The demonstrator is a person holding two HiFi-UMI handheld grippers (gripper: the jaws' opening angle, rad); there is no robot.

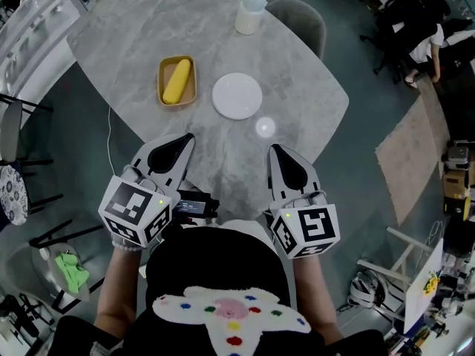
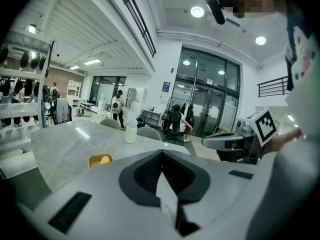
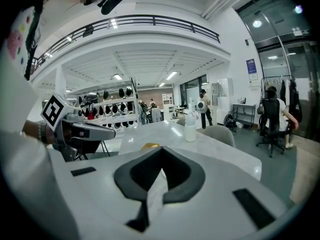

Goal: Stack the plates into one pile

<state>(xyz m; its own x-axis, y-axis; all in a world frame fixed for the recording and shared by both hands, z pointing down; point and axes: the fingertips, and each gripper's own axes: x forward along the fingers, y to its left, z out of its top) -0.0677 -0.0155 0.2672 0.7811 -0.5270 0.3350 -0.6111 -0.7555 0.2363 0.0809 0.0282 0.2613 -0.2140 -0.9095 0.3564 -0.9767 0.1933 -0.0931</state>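
Note:
A white round plate lies near the middle of the grey marble table. To its left sits a yellow rectangular dish with a yellow oblong thing in it; the dish also shows low in the left gripper view. My left gripper rests shut and empty at the near table edge, below the yellow dish. My right gripper is shut and empty too, below and right of the white plate. In the gripper views the left jaws and right jaws meet with nothing between them.
A white squeeze bottle stands at the table's far side, with a grey chair behind it. A bright light reflection sits just below the white plate. Black chairs stand at the left, off the table. A person stands by a desk at the upper right.

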